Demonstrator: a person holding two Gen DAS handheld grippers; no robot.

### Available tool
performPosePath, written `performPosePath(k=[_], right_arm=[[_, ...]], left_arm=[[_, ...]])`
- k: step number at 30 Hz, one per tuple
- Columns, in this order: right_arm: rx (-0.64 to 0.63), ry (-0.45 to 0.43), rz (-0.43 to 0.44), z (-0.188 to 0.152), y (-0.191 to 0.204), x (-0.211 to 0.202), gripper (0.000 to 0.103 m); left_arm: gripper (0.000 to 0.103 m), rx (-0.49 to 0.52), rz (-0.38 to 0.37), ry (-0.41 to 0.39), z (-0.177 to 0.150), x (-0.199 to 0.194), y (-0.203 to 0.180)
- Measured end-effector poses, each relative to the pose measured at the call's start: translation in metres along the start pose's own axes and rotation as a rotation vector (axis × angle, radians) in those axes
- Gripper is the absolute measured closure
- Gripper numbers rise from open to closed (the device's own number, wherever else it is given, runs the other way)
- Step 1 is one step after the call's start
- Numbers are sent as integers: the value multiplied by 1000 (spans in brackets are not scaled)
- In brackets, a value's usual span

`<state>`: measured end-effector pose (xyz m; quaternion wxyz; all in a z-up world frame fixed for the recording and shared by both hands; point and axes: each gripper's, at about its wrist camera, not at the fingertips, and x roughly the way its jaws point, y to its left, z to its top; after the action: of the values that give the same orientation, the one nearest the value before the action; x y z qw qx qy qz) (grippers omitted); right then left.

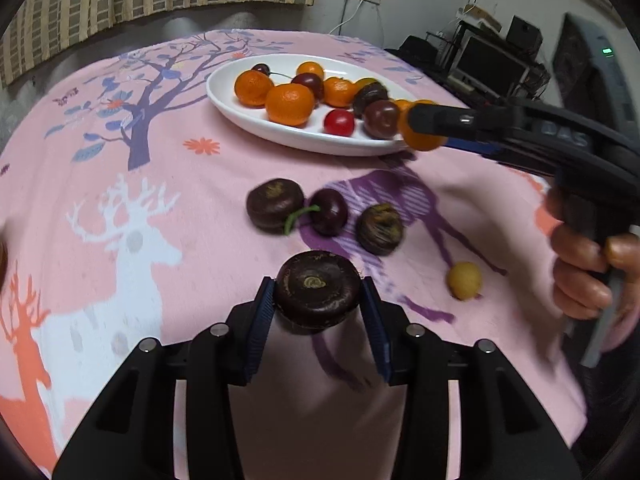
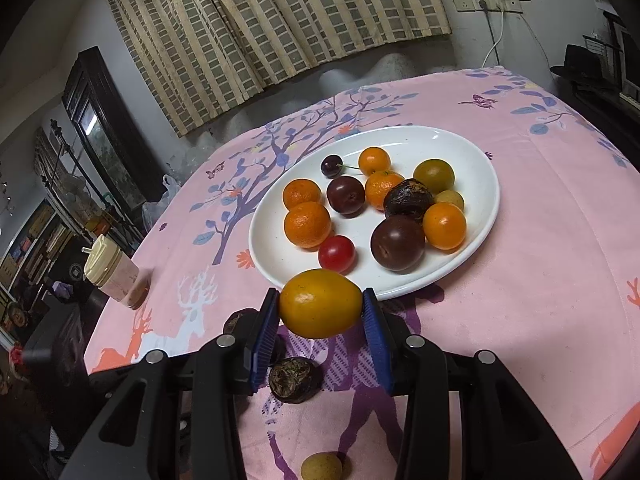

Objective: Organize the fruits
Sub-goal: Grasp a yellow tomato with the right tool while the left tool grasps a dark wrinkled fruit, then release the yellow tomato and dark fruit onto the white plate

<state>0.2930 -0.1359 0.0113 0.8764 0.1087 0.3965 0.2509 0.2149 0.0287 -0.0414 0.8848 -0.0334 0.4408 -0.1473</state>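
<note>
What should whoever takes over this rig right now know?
Left gripper: shut on a water chestnut, low over the cloth.
Right gripper: shut on an orange fruit, at the near rim of the plate.
Done: the plate already holds a heap of mixed fruit.
Left: drop both held fruits in, then fetch two chestnuts, a cherry and a small yellow fruit.

cloth: pink, deer print point(image 2: 540, 240) | capped jar point(image 2: 116, 276) near edge | curtain point(image 2: 280, 20) behind
</note>
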Motion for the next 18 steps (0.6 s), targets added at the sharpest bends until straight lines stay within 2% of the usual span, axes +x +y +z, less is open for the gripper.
performPosePath(k=[4, 6, 9, 13, 18], right_arm=[[-9, -5, 43, 0, 2, -4, 61], [-13, -43, 39, 2, 2, -9, 61], [2, -111, 1, 11, -4, -14, 61], [27, -157, -78, 31, -19, -2, 60], [29, -139, -93, 57, -31, 27, 60]], left_arm=[[60, 10, -67, -53, -2, -29, -5], [60, 24, -81, -90, 17, -39, -5], [60, 54, -52, -152, 55, -39, -3], [60, 29, -57, -162, 119, -5, 8], [60, 22, 32, -142, 168, 43, 11]])
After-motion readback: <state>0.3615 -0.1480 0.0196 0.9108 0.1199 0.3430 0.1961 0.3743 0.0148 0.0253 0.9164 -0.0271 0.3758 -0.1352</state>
